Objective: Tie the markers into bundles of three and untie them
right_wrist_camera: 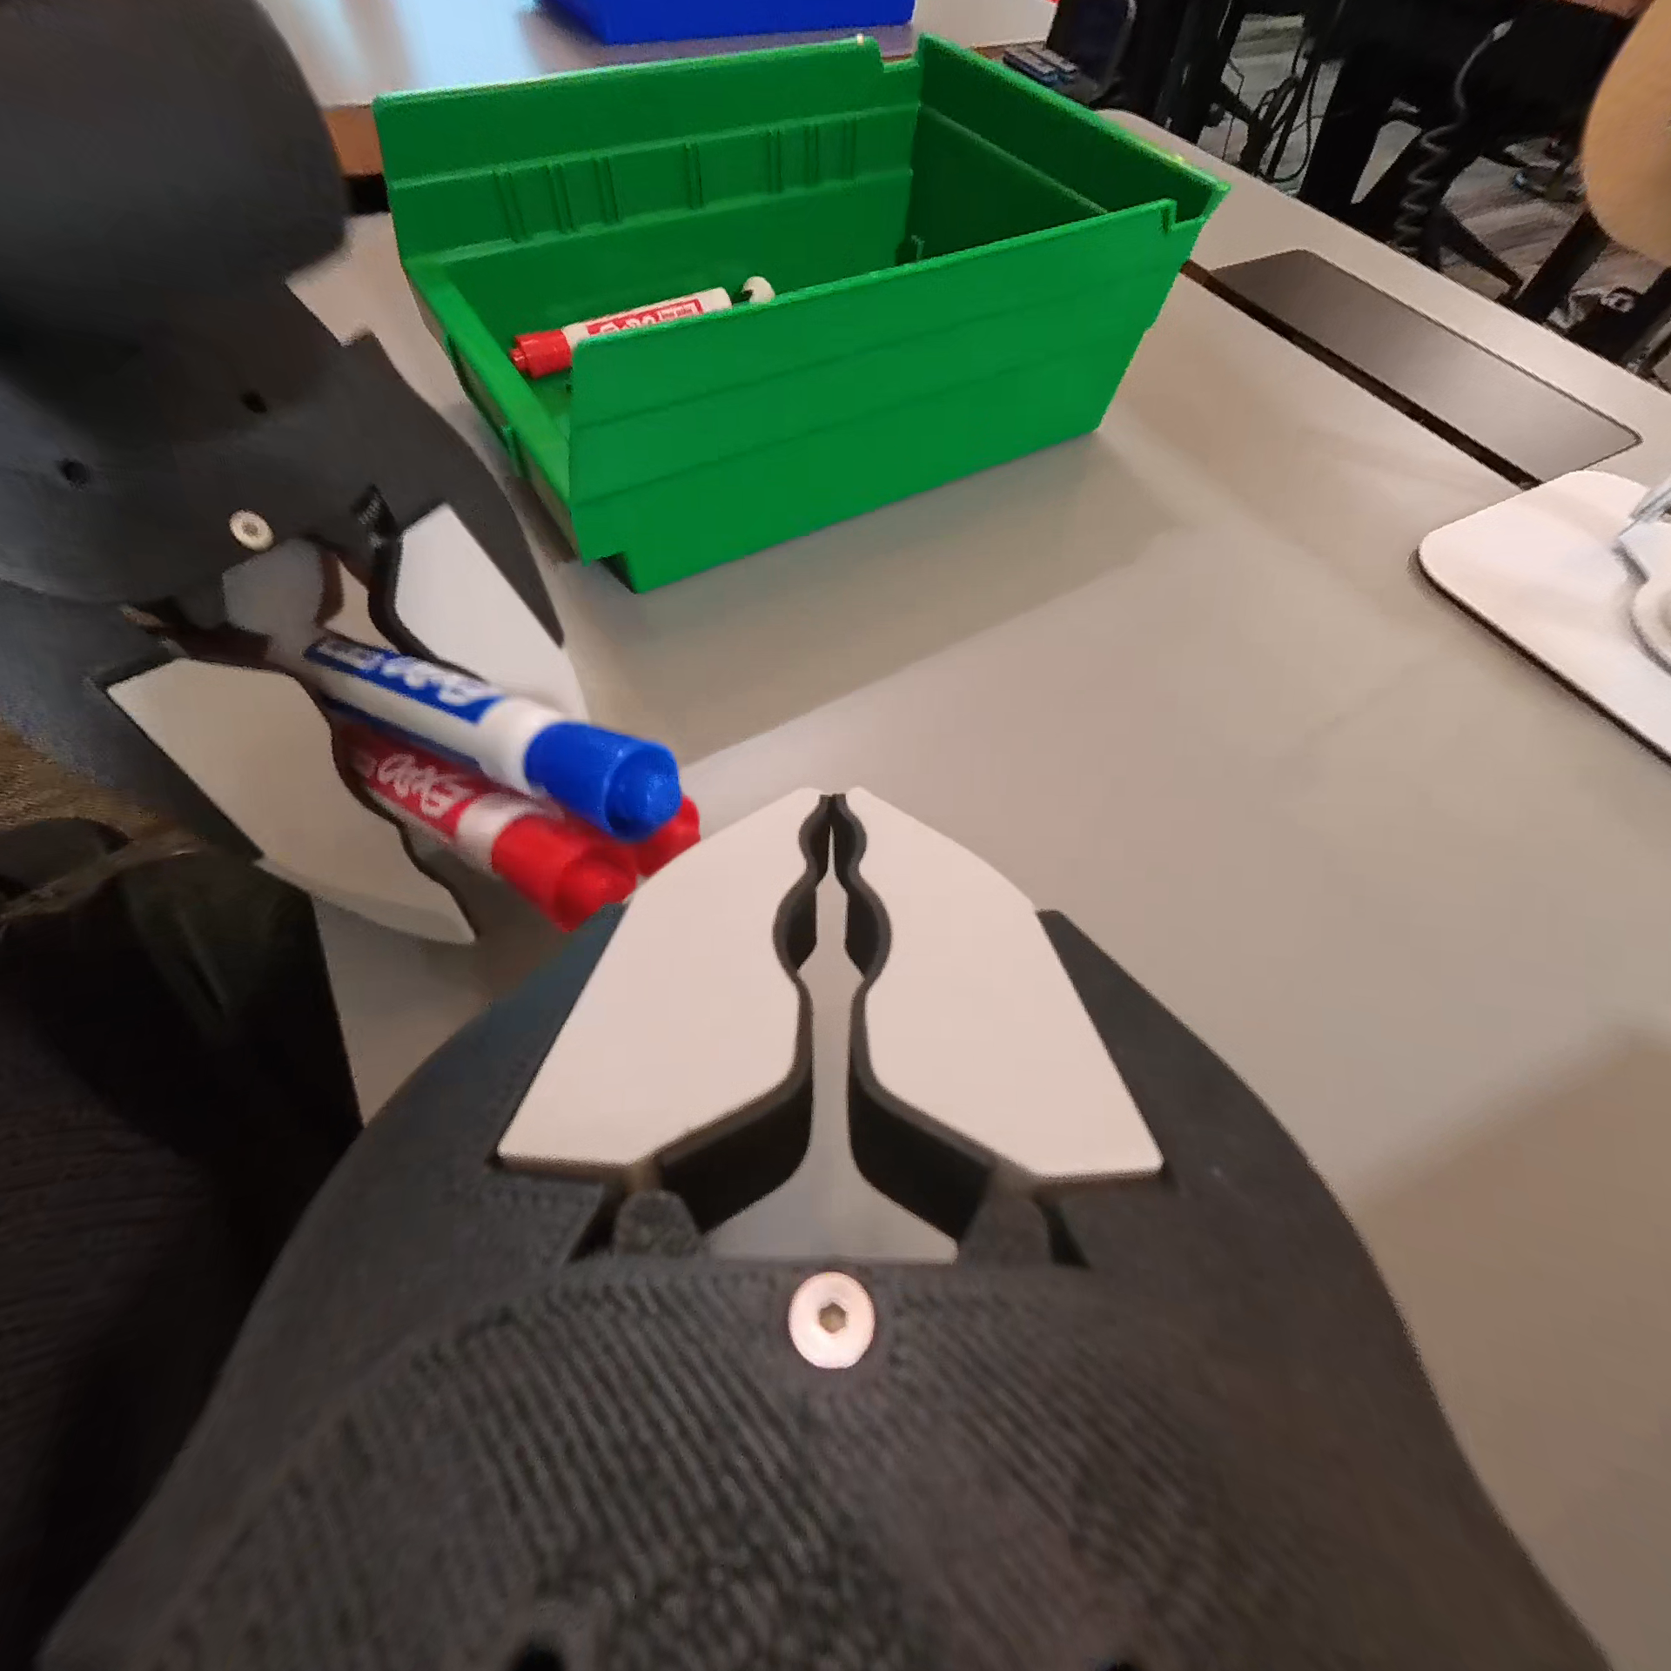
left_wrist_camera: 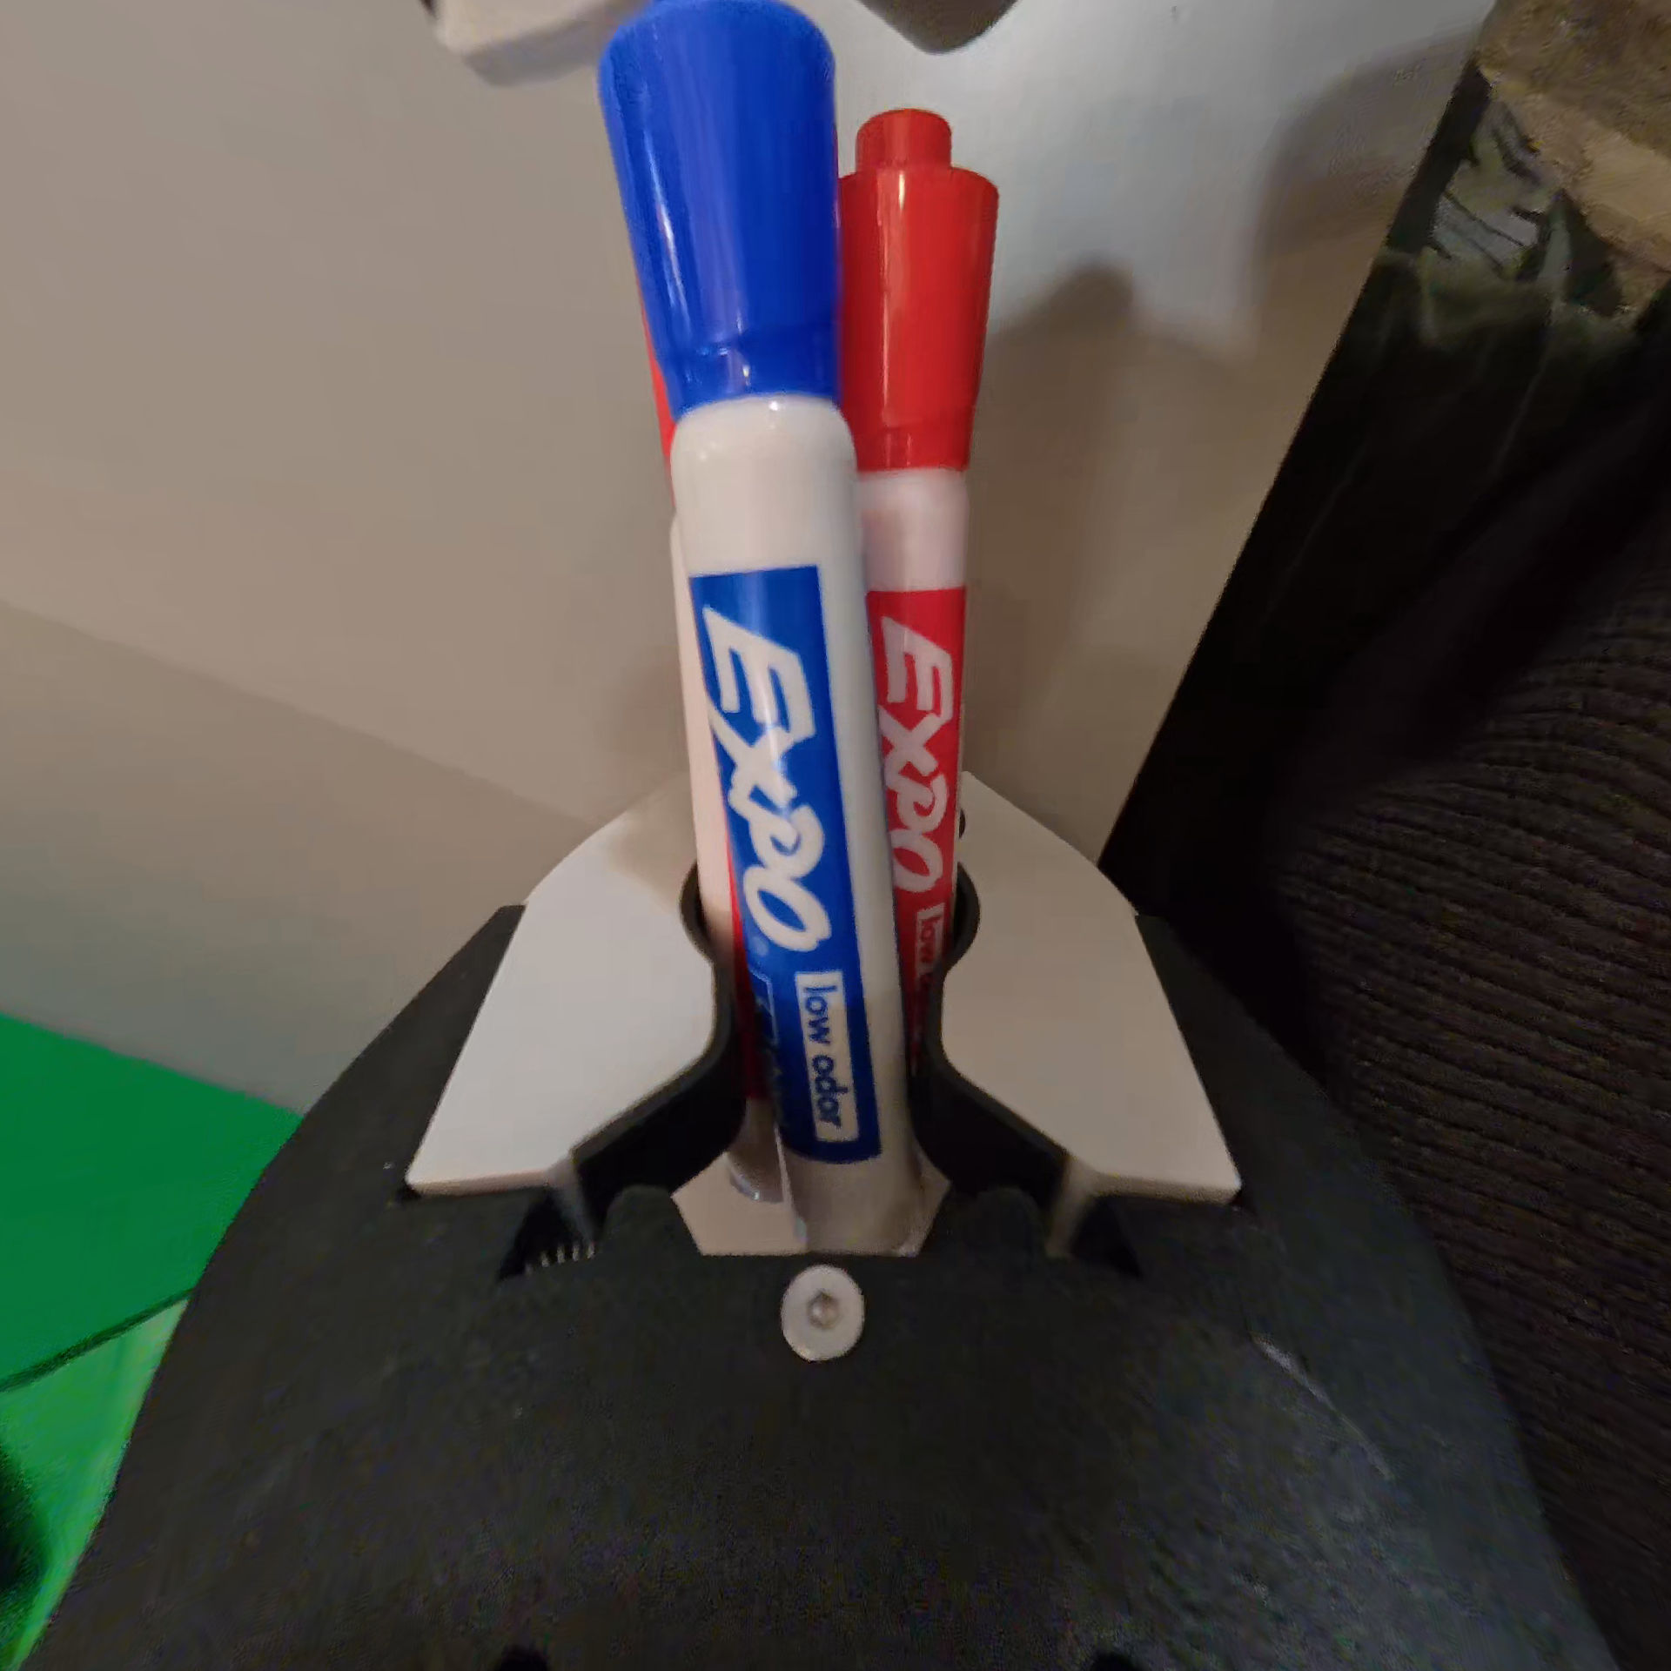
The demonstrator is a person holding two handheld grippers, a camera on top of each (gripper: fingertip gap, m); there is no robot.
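Observation:
My left gripper (left_wrist_camera: 827, 841) is shut on a bundle of whiteboard markers: a blue-capped marker (left_wrist_camera: 769, 633) in front, a red-capped marker (left_wrist_camera: 918, 452) beside it and another red one behind. The bundle sticks out past the fingertips. In the right wrist view this gripper (right_wrist_camera: 506, 805) is at the left, above the table, with the blue marker (right_wrist_camera: 506, 723) on top of two red markers (right_wrist_camera: 533, 850). My right gripper (right_wrist_camera: 834, 800) is shut with nothing between its fingertips. It is just right of the marker caps, above the grey table (right_wrist_camera: 1130, 769).
A green bin (right_wrist_camera: 814, 425) stands on the table ahead, with a red-capped marker (right_wrist_camera: 624, 327) lying inside. A white pad (right_wrist_camera: 1537, 579) lies at the right edge and a dark recessed panel (right_wrist_camera: 1420, 362) is behind it. Dark fabric (left_wrist_camera: 1447, 904) is close on the right in the left wrist view. The grippers' ends are close to 11 centimeters from one another.

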